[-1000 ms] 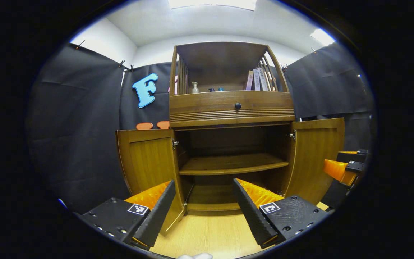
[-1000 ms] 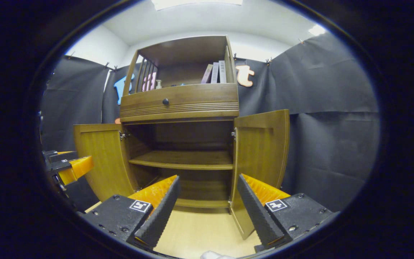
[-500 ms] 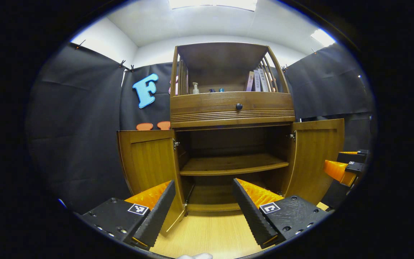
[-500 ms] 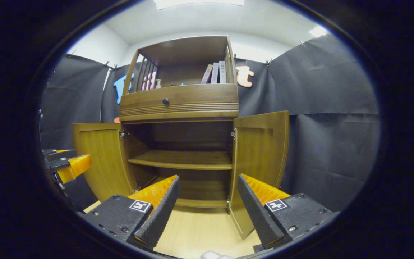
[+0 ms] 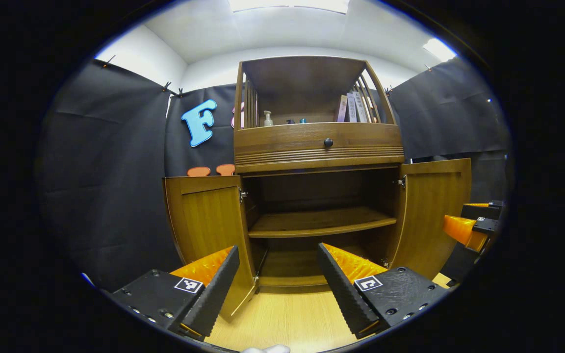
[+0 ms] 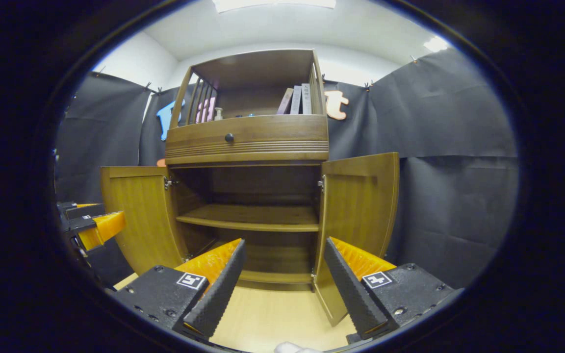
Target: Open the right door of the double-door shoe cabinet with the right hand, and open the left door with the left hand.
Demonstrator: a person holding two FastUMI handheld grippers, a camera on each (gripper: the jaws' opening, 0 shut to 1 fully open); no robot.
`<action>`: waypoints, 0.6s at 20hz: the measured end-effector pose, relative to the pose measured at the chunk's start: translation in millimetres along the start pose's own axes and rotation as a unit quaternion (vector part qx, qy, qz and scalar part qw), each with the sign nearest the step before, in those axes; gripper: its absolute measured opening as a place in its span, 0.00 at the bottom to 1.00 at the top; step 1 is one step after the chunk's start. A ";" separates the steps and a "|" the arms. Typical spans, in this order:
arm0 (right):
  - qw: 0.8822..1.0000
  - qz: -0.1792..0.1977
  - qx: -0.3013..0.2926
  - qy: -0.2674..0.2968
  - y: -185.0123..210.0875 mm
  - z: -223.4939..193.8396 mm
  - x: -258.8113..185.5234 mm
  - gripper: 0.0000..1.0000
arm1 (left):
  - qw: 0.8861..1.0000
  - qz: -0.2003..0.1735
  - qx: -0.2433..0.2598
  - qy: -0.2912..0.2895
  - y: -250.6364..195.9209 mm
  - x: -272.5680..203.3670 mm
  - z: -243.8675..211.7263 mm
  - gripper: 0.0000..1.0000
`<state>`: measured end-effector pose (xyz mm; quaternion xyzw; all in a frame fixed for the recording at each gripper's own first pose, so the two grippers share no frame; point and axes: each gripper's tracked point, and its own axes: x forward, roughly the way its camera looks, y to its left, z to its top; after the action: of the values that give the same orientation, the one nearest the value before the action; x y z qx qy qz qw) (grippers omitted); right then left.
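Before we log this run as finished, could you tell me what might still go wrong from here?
1. The left door stands just beyond the open left tool; a forward push could knock it.
2. Likewise the right door and the open right tool.
3. A jolt to the cabinet could topple the books on top.

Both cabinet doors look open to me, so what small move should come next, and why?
Probably just draw both hand-held grippers back a little and stop. The left door and right door both stand swung wide, baring the shelf. The left hand-held gripper and right hand-held gripper are open, holding nothing and clear of the doors, so nothing seems left to pull.
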<state>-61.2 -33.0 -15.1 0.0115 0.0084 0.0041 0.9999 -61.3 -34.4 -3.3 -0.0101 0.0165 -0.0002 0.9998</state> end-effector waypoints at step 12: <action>1.000 0.023 0.000 0.006 11.4 0.9 16.4 1.00 | 1.000 0.019 0.001 0.007 8.0 0.5 -0.7 0.96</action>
<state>-44.9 -21.5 -14.2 0.0116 0.0144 0.0271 0.9995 -60.8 -26.4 -4.2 -0.0087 0.0237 0.0185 0.9995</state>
